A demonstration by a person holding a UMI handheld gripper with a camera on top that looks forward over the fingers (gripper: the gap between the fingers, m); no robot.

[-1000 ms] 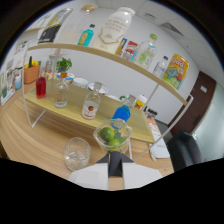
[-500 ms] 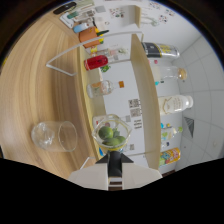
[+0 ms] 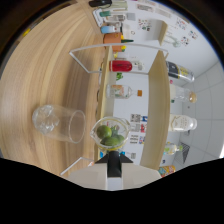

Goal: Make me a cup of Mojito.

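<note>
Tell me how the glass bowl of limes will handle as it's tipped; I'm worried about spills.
The glass bowl held in the gripper looks smooth and thin-walled, so it is probably slippery and breakable. The limes are round and loose inside, so they will likely roll out together. The empty glass beside it looks light and could tip if hit.
</note>
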